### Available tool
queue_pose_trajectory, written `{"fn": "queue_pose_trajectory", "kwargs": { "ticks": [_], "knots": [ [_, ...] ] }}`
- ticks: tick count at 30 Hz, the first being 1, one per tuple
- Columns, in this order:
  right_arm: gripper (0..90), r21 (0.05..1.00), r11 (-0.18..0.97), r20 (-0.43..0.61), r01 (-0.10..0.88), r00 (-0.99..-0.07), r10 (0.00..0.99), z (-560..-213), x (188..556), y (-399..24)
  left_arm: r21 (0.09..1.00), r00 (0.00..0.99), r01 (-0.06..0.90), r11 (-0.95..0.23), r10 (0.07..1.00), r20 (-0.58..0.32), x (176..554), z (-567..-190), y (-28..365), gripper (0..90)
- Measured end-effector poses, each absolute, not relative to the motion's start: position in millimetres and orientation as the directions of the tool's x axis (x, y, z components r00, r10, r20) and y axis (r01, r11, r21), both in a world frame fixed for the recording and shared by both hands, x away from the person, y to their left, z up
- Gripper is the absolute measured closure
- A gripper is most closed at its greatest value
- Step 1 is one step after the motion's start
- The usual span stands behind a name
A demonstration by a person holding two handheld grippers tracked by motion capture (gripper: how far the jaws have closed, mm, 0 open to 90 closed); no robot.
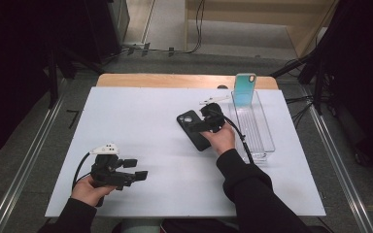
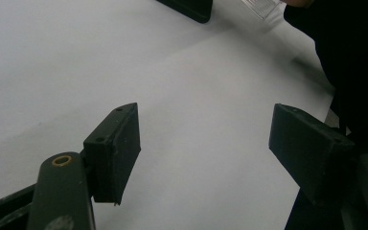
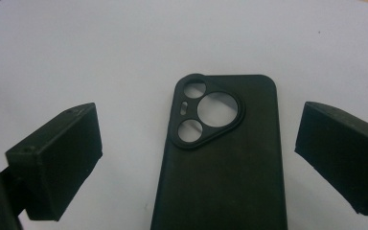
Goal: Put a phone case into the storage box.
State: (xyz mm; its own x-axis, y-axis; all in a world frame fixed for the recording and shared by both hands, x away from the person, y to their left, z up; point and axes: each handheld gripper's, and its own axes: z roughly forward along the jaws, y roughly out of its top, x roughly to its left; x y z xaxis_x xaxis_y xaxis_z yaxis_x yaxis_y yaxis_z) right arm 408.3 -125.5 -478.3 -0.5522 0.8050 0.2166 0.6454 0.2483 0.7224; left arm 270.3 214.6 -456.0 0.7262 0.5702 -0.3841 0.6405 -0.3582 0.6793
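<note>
Your right gripper (image 1: pixel 200 125) sits over the black phone case (image 1: pixel 193 130), jaws spread wide with nothing clamped. In the right gripper view, the case (image 3: pixel 225 163) lies flat between the two black jaws, clear white gaps on both sides, pads not touching it. Camera cutouts face up, at the case's end away from you. In the high view, your right hand (image 1: pixel 221 138) is over the case's near-right edge, cable trailing back along the sleeve.

The case rests on the white table sheet (image 1: pixel 141 121), right of centre, tilted diagonally. Just right of it stands a clear plastic tray (image 1: pixel 264 141), long side running away from you. A teal phone case (image 1: pixel 245 89) stands upright at the tray's far end.

Your left gripper (image 1: pixel 137 170) is well apart from all that, near the front-left of the sheet, held in your left hand (image 1: pixel 90 188). Jaws released, nothing between them. In the left gripper view, bare white sheet (image 2: pixel 196 120) lies between the jaws, with a corner of the black case (image 2: pixel 191 7) at the top edge.
</note>
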Motion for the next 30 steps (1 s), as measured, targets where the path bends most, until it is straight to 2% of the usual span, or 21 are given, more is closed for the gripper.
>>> {"fn": "queue_pose_trajectory", "kwargs": {
  "ticks": [21,28,30],
  "knots": [
    [0.6,0.682,0.287,0.185,0.672,-0.538,0.822,-517.2,402.9,-124.5,0.693,0.730,0.630,-0.350,0.570,-0.376,269.8,-455.7,214.7,27.0],
    [0.6,0.689,0.352,0.078,0.633,-0.549,0.832,-520.4,398.5,-115.5,0.705,0.724,0.628,-0.330,0.581,-0.372,269.5,-454.5,216.0,26.9],
    [3.4,0.687,0.352,0.067,0.635,-0.539,0.840,-520.2,397.7,-114.9,0.713,0.719,0.627,-0.314,0.585,-0.374,269.9,-454.2,217.2,26.9]
  ]
}}
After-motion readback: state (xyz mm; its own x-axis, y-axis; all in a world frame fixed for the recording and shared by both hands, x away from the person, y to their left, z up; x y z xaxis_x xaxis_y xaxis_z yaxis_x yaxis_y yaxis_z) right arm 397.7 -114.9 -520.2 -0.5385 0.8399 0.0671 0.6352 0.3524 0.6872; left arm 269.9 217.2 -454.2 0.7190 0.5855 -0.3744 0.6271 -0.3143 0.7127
